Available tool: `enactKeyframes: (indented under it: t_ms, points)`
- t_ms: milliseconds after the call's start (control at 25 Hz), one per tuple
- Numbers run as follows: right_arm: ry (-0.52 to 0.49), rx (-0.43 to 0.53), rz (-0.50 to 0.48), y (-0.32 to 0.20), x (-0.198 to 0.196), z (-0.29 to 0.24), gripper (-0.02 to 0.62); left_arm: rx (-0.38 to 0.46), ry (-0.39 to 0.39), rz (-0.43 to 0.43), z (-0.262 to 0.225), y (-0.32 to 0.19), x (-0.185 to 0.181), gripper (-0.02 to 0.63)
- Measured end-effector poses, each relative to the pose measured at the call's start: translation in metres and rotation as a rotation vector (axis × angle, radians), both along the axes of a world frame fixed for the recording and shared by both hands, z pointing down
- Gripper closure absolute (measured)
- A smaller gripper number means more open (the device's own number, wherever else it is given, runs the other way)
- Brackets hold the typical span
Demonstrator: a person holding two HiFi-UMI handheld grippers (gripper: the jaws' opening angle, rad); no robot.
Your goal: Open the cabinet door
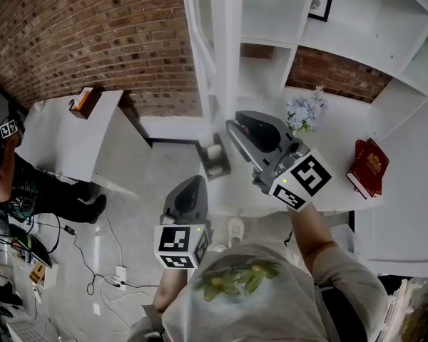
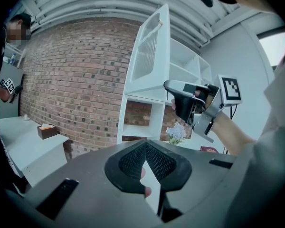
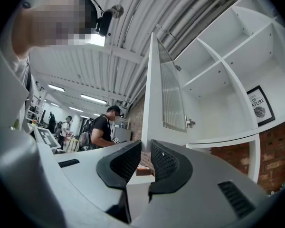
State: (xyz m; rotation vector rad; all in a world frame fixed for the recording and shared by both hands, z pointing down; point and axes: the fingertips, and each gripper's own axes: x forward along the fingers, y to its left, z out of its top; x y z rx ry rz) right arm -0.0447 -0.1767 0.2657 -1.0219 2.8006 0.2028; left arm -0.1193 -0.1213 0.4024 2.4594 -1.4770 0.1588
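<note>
The white cabinet door (image 1: 225, 48) with a ribbed glass pane stands swung wide out from the shelf unit (image 1: 271, 20). My right gripper (image 1: 234, 123) is at the door's lower free corner. In the right gripper view the door (image 3: 164, 94) rises straight above my right gripper (image 3: 146, 144), and its thin edge runs down between the jaw tips, which stand one door-thickness apart. My left gripper (image 1: 192, 184) hangs lower and to the left, away from the door, its tips touching and holding nothing. The left gripper view shows my left gripper (image 2: 145, 144), the door (image 2: 149, 51) and my right gripper (image 2: 168, 85).
A red book (image 1: 369, 166) and a bunch of pale flowers (image 1: 304, 110) sit on the white counter at the right. A tissue box (image 1: 84, 100) lies on a white table (image 1: 64, 141) by the brick wall. Another person (image 1: 0, 169) stands at far left. Cables (image 1: 93, 262) trail on the floor.
</note>
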Motion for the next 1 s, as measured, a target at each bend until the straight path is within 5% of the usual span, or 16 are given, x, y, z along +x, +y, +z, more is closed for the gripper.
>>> enactKeyframes:
  t_ms: [1000]
  points:
    - [-0.008,0.004,-0.086,0.003,-0.050,0.001,0.525,-0.001,-0.006,-0.087,0.000,-0.006,-0.028,0.598]
